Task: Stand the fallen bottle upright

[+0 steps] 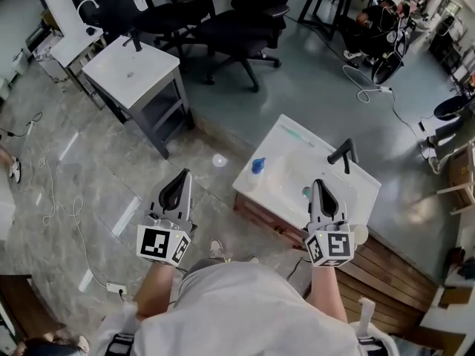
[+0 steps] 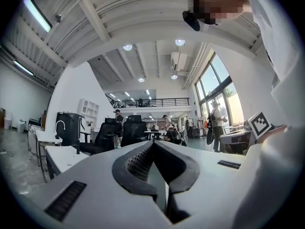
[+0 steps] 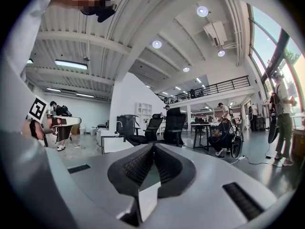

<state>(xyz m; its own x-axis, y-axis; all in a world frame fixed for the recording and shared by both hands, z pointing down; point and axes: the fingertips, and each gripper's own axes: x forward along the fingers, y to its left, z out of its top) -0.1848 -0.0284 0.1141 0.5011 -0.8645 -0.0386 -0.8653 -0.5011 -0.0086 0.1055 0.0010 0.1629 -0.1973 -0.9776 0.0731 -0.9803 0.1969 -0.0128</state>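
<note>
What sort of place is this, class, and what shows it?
Probably an open-plan lab or workshop: black wheeled office chairs, a white freestanding sink unit with a black tap, and a black-railed mezzanine.

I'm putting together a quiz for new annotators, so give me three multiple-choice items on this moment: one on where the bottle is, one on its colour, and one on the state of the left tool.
1. Where is the bottle?
A. On the floor
B. On the white sink unit
C. On an office chair

2. What colour is the bottle?
A. Red
B. Yellow
C. Blue

3. How do the jaws of the left tool stand?
A. Together, with nothing between them
B. Wide apart
C. Closed on the bottle

Answers:
1 B: the head view shows it on the unit's top, near its left corner.
2 C: it reads blue against the white top.
3 A: the left gripper view shows the tips meeting with nothing between them.
</note>
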